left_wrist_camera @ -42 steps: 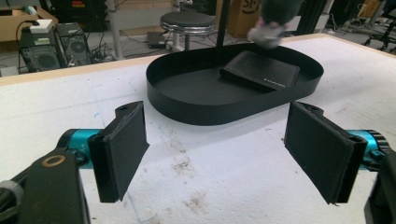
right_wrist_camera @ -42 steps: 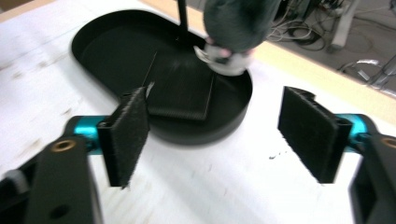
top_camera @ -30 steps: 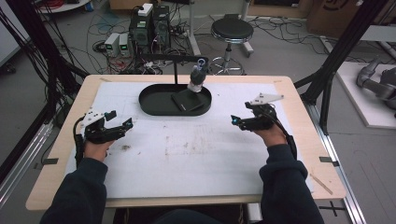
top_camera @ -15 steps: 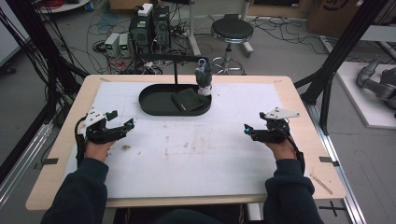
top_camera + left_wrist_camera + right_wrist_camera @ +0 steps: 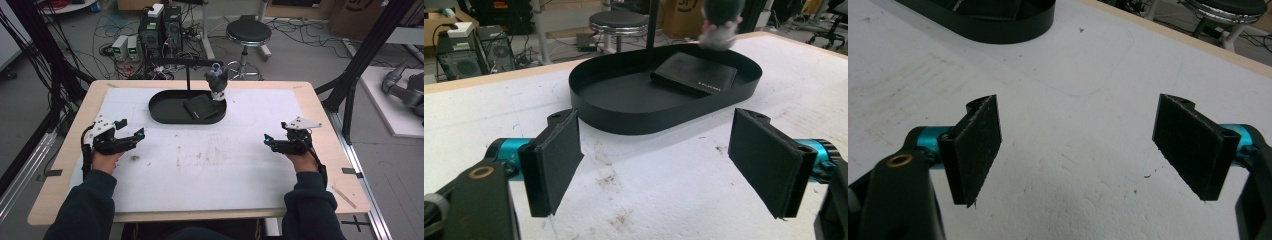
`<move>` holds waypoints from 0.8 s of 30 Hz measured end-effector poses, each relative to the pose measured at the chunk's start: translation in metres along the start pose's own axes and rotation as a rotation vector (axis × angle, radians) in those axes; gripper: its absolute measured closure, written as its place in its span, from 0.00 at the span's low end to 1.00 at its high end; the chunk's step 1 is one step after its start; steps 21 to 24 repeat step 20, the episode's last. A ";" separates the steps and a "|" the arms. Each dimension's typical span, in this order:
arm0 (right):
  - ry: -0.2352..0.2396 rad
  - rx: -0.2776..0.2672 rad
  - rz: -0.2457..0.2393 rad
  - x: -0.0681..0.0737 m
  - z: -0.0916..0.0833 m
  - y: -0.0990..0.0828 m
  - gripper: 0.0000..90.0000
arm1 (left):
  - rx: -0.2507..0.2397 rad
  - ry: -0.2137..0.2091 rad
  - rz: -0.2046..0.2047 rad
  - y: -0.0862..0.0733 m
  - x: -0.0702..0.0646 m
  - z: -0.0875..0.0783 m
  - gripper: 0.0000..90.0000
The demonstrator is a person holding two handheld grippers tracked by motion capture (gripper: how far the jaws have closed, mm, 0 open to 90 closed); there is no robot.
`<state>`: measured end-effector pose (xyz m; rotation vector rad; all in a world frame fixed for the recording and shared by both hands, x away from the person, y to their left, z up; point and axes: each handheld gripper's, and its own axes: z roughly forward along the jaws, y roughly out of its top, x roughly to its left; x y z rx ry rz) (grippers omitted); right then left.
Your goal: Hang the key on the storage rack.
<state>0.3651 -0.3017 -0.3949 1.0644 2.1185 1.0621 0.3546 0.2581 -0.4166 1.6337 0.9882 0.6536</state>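
A black oval tray [image 5: 165,116] stands at the table's far middle, and a black wallet [image 5: 199,106] lies flat in its right half. A thin black post [image 5: 187,77] rises from the tray, and a small grey plush toy [image 5: 216,80] hangs from its arm over the tray's right end. My left gripper [image 5: 131,128] rests open at the left, short of the tray. In the left gripper view the gripper [image 5: 661,162] faces the tray [image 5: 634,122], the wallet [image 5: 696,75] and the plush toy [image 5: 721,20]. My right gripper [image 5: 268,140] is open at the right with nothing in it. In the right gripper view the gripper [image 5: 1083,147] hangs over bare mat.
A stained white mat [image 5: 225,170] covers most of the wooden table [image 5: 330,130]. The tray's wall [image 5: 998,27] shows at the top of the right gripper view. Behind the table stand a round stool [image 5: 248,32] and electronics boxes [image 5: 160,25] among cables. Black frame posts [image 5: 367,55] flank the table.
My right gripper has drawn back from beside the tray, to the right and toward the near edge. The left gripper has barely moved. The plush toy swung slightly.
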 end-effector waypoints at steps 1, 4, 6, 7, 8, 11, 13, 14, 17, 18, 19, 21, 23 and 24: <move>0.000 0.003 -0.001 0.000 0.000 0.000 0.22 | -0.001 -0.003 0.002 0.000 0.000 0.000 0.23; -0.007 0.014 -0.008 0.000 0.002 -0.001 0.22 | 0.000 -0.006 0.003 0.000 -0.001 0.000 0.23; -0.007 0.017 -0.008 0.000 0.001 -0.002 0.22 | 0.000 -0.006 0.003 0.000 -0.001 0.001 0.23; -0.008 0.017 -0.007 0.000 0.001 -0.002 0.22 | 0.002 -0.006 0.004 0.000 -0.001 0.001 0.23; -0.010 0.015 -0.009 0.000 0.001 -0.002 0.22 | 0.001 -0.006 0.003 0.000 -0.001 0.001 0.23; -0.011 0.015 -0.008 0.000 0.001 -0.002 0.22 | 0.001 -0.007 0.001 0.000 -0.001 0.001 0.23; -0.013 0.016 -0.008 -0.001 0.001 -0.002 0.22 | 0.001 -0.006 0.003 0.000 -0.001 0.001 0.23; -0.013 0.014 -0.007 -0.001 0.001 -0.002 0.22 | 0.001 -0.006 0.002 0.000 -0.001 0.001 0.23; -0.015 0.015 -0.004 -0.002 0.001 -0.003 0.22 | 0.001 -0.004 0.002 0.000 -0.001 0.001 0.23; -0.017 0.014 -0.007 -0.003 0.001 -0.003 0.22 | 0.003 -0.004 0.004 0.000 0.000 0.001 0.23; -0.018 0.013 0.002 -0.002 0.001 -0.003 0.22 | 0.003 -0.004 0.003 -0.001 0.000 0.002 0.23; -0.018 0.010 0.002 -0.003 0.001 -0.003 0.22 | 0.003 -0.003 0.003 -0.001 0.000 0.002 0.23; -0.018 0.010 0.002 -0.003 0.001 -0.003 0.22 | 0.003 -0.003 0.003 -0.001 0.000 0.002 0.23; -0.018 0.010 0.002 -0.003 0.001 -0.003 0.22 | 0.003 -0.003 0.003 -0.001 0.000 0.002 0.23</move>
